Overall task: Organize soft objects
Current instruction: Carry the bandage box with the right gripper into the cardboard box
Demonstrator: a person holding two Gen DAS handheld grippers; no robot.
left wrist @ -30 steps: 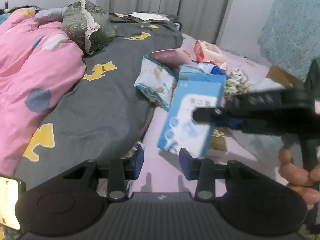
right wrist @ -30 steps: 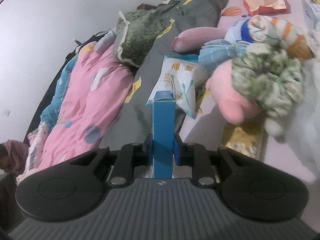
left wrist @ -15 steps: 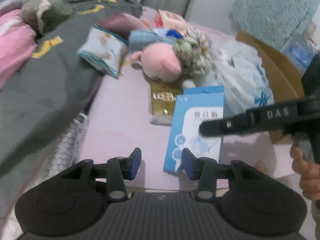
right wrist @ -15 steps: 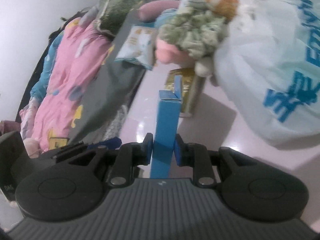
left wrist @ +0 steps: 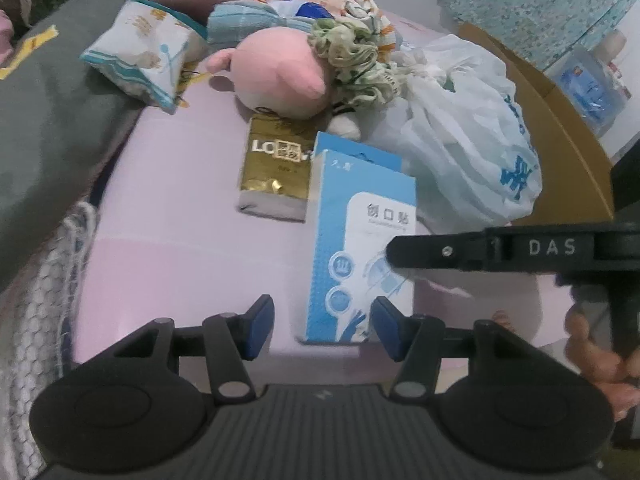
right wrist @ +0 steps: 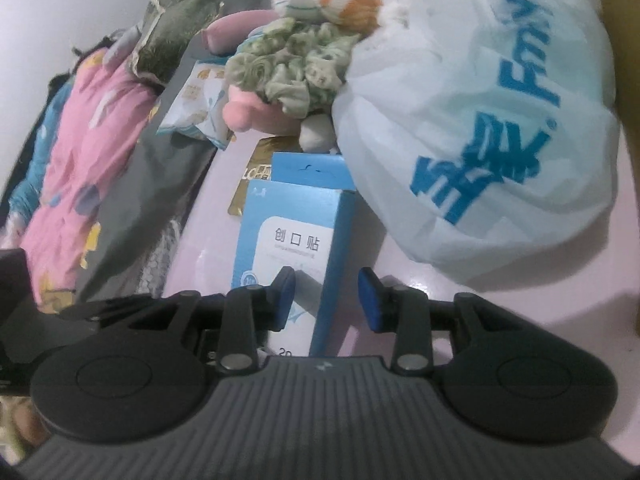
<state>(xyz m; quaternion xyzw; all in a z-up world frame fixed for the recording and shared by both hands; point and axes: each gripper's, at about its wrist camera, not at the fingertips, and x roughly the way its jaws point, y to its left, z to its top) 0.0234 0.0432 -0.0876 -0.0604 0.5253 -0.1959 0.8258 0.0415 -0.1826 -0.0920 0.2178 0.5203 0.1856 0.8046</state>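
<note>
And there's the release: a second ago the right gripper (right wrist: 326, 300) was clamped on the narrow edge of the blue plaster box (left wrist: 360, 248), carrying it upright over the bedding, and now the box lies face up on the pink tabletop (left wrist: 180, 248), just beside the gold packet (left wrist: 276, 172) and near the white plastic bag (left wrist: 468, 152). The right jaws are opening, blue pads clear of the cardboard on both sides, with the box's near end lying below and between them rather than gripped. The left gripper (left wrist: 322, 328) has dropped in low from the bed side and its jaws are opening too; the box's near end sits between its pads, the right-hand pad close to the box's edge, though contact I cannot confirm. By my reading the box is placed and this looks like a straightening nudge or a handover. The pink plush toy (left wrist: 280, 76) and the green scrunchie (left wrist: 352, 64) wait behind, untouched.
</note>
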